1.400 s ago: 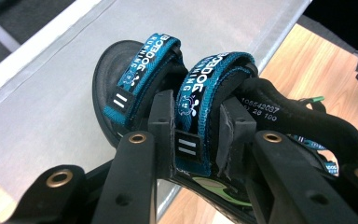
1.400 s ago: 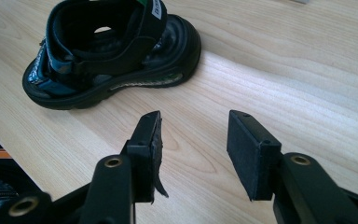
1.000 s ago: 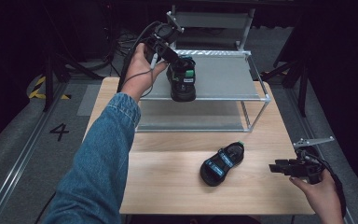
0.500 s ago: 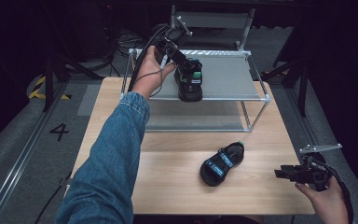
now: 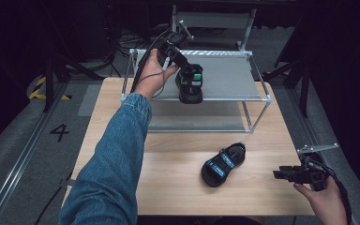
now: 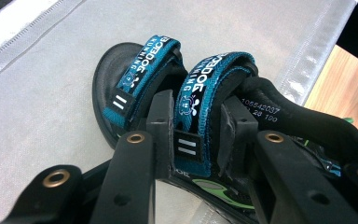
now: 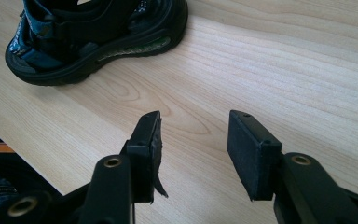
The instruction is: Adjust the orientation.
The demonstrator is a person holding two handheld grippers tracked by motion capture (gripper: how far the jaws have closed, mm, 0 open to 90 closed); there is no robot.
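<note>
The sandal (image 6: 168, 116) sits on the top shelf (image 5: 229, 77) of the wire rack, toe toward the front edge, with the left tool (image 6: 193, 126) clamped narrowly on its blue strap. The sole looks down on the fabric, but it lies close to the shelf's front lip, so a release with any forward drag could tip it off onto the tabletop (image 5: 168, 154) below. The soft strap may also cling to a pad as the jaws part. The second sandal (image 5: 223, 164) lies well apart on the tabletop, near the right tool (image 7: 193, 149), which hovers with jaws wide and nothing between them. Nothing blocks the shelf
</note>
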